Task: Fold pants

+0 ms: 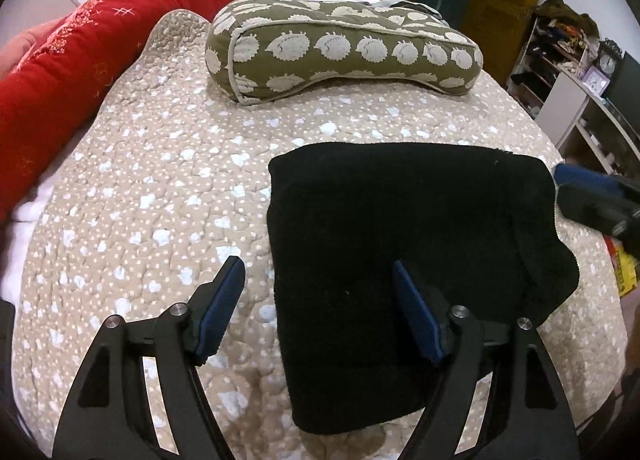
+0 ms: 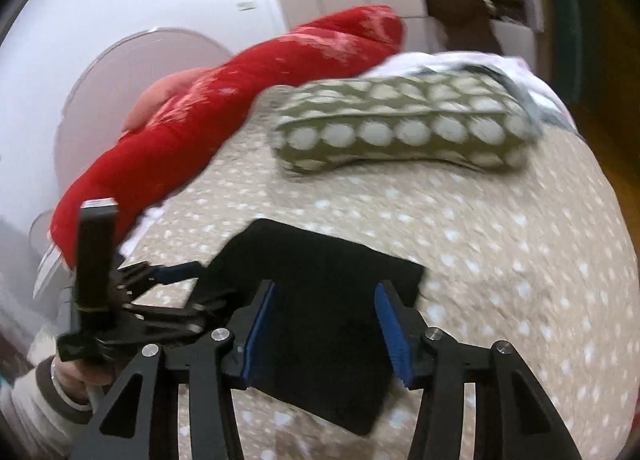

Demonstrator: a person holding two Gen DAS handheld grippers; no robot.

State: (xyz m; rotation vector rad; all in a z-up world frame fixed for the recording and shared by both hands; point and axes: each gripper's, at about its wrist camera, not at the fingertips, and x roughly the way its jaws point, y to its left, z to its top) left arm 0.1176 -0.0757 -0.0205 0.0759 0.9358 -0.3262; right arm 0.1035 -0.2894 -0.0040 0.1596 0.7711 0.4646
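Note:
The black pants (image 1: 408,227) lie folded into a thick rectangle on the beige dotted bedspread (image 1: 160,187). My left gripper (image 1: 318,280) is open above the pants' near left edge, with nothing between its blue pads. In the right wrist view the pants (image 2: 320,300) lie just beyond my right gripper (image 2: 324,300), which is open and empty over them. The right gripper also shows in the left wrist view (image 1: 592,199) at the pants' right edge. The left gripper shows in the right wrist view (image 2: 172,280), held by a hand at the pants' left side.
A green pillow with white hedgehog print (image 1: 340,47) lies across the far end of the bed. A red quilt (image 1: 100,51) runs along the left side. Shelves with clutter (image 1: 580,71) stand to the right of the bed.

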